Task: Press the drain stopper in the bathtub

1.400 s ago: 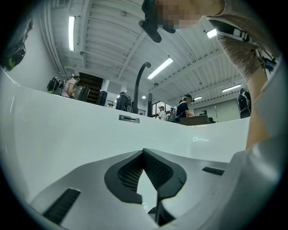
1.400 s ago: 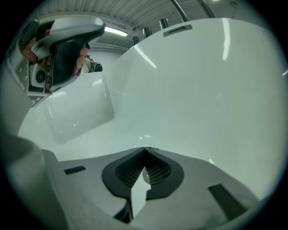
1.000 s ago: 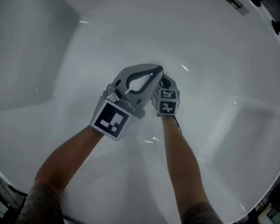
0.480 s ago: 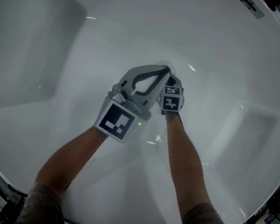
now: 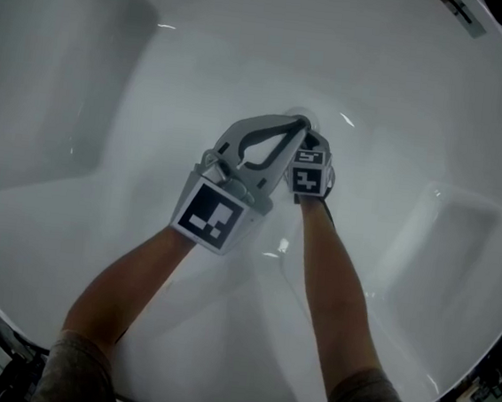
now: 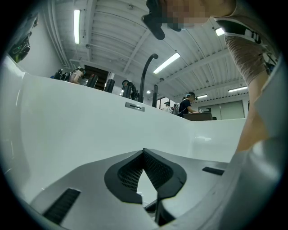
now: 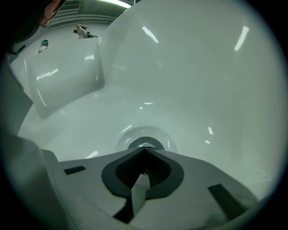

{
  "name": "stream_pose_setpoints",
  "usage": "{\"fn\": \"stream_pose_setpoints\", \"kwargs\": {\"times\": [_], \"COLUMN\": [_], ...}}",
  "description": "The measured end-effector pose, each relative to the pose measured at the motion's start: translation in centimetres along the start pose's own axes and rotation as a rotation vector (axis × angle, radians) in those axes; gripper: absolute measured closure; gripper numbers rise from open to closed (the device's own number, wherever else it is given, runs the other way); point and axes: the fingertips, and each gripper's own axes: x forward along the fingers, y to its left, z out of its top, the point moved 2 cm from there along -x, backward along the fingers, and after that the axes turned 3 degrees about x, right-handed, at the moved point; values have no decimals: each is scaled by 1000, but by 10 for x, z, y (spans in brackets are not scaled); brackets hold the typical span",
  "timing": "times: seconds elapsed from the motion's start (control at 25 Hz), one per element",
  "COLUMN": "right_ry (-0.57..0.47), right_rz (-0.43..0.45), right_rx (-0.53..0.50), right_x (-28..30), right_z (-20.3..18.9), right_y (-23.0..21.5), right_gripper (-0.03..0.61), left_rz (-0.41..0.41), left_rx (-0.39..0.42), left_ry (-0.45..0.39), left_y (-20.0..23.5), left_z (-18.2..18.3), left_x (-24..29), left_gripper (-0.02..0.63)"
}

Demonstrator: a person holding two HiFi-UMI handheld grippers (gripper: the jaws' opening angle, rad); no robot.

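Observation:
The round metal drain stopper (image 7: 143,143) sits in its white recess at the bottom of the bathtub (image 5: 114,65). My right gripper (image 7: 144,151) is shut, its joined tips right at the stopper's near edge; whether they touch it I cannot tell. In the head view the right gripper (image 5: 309,139) points steeply down, and the stopper is almost hidden behind both grippers. My left gripper (image 5: 300,123) is shut with nothing in it, angled up beside the right one. In the left gripper view my left gripper (image 6: 144,151) faces the far tub wall (image 6: 90,121).
The white tub slopes up on all sides, with a stepped ledge (image 5: 459,253) at the right. An overflow plate (image 6: 134,106) sits on the far wall, and a dark curved faucet (image 6: 146,76) rises above the rim. People stand in the workshop beyond.
Both grippers have drifted slightly right and farther up the head view, staying together over the drain. Both stay shut.

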Motion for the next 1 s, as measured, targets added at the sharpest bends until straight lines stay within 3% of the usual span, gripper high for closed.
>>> {"fn": "stream_pose_setpoints", "kwargs": {"times": [0.32, 0.68, 1.0], "right_ry": [84, 13, -6], "right_rz": [33, 12, 20], "right_rx": [45, 136, 192], "right_x": [6, -16, -72], "right_z": [-2, 1, 25], "right_y": [-4, -12, -5], "right_gripper": [575, 577, 577], "left_rz": [10, 59, 75], "left_rx": [-28, -67, -50], "left_ry": [9, 12, 26], "left_y": [2, 8, -4], "left_z": [-4, 0, 42], "left_x": [0, -2, -21], "left_gripper": [610, 609, 609]}}
